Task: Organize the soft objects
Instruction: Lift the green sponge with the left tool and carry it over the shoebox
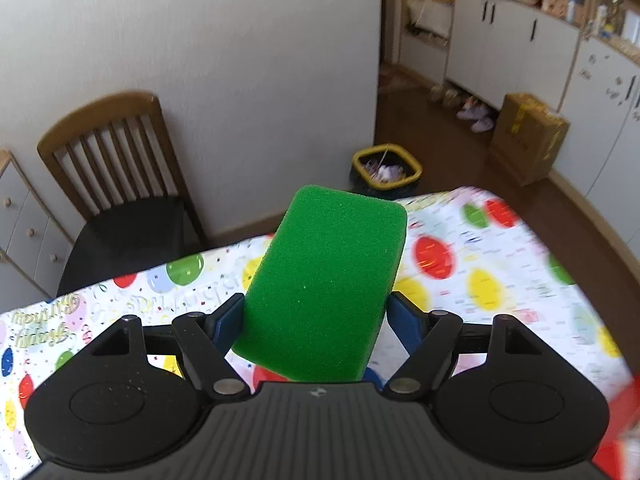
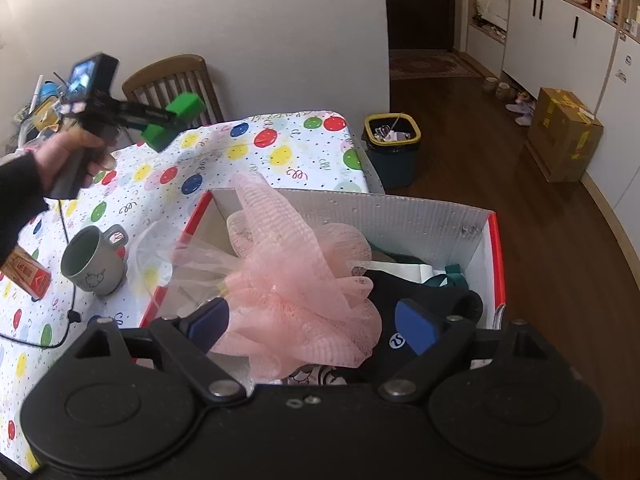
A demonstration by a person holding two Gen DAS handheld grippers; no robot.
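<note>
My left gripper is shut on a green sponge and holds it in the air above the balloon-print tablecloth. From the right wrist view, that gripper and sponge hang over the table's far left. My right gripper is open above a red-edged cardboard box. A pink mesh bath pouf lies in the box between the fingers, touching the left fingertip. Dark clothing lies in the box.
A grey mug and a red carton stand left of the box, with a black cable nearby. A wooden chair is behind the table. A yellow-rimmed bin and a cardboard box stand on the floor.
</note>
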